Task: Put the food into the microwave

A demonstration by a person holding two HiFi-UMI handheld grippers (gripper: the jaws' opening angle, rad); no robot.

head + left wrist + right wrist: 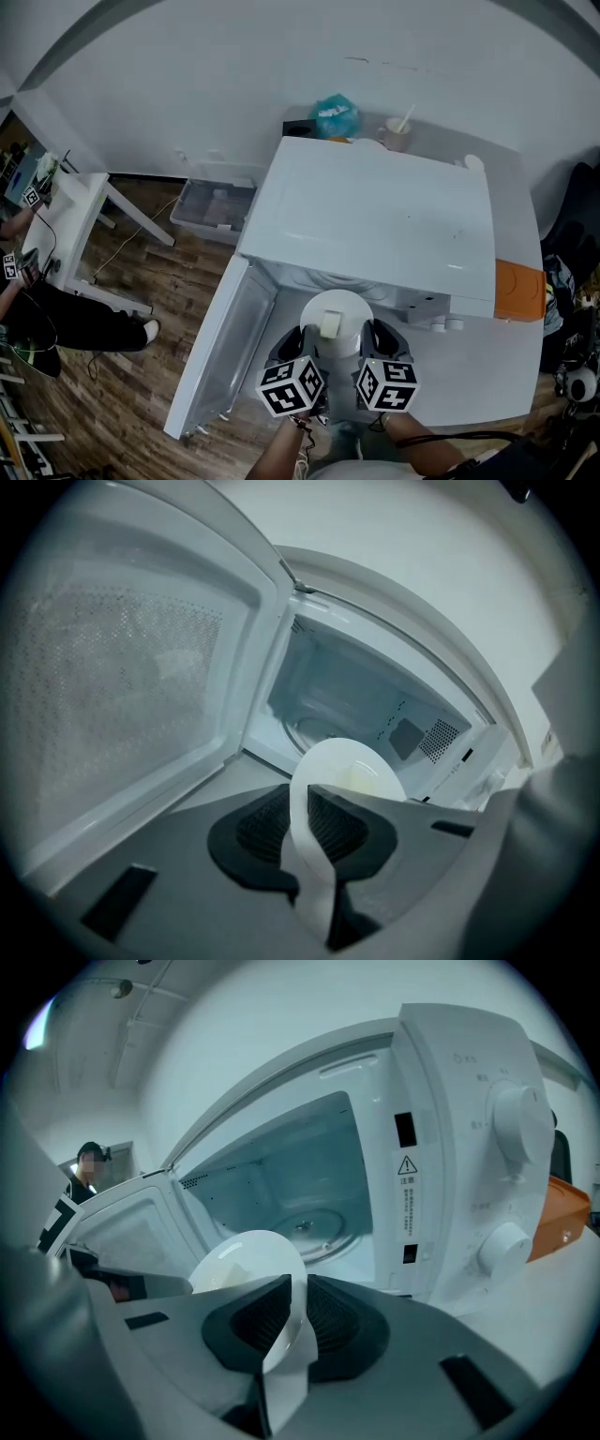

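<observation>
Both grippers are closed on the same white plate. The left gripper (pixel 302 829) pinches the rim on its side and the right gripper (pixel 292 1321) pinches the opposite side, each with the rim sandwiched between its dark pads. The plate (pixel 336 305) hangs between them right at the mouth of the microwave (pixel 375 220). The food (pixel 330 324) — a small pale block, I can't say what — sits near the plate's middle. The door (pixel 225 347) stands swung wide to the left, and the glass turntable (pixel 314 1225) inside has nothing on it. From where I stand, the step in hand looks like sliding the plate in. To do it well, I'd keep the two grippers level and moving together, so the plate neither tilts nor twists out of a pinch. It should go in low enough to clear the top of the opening — then be set flat on the turntable's centre before either gripper lets go.
</observation>
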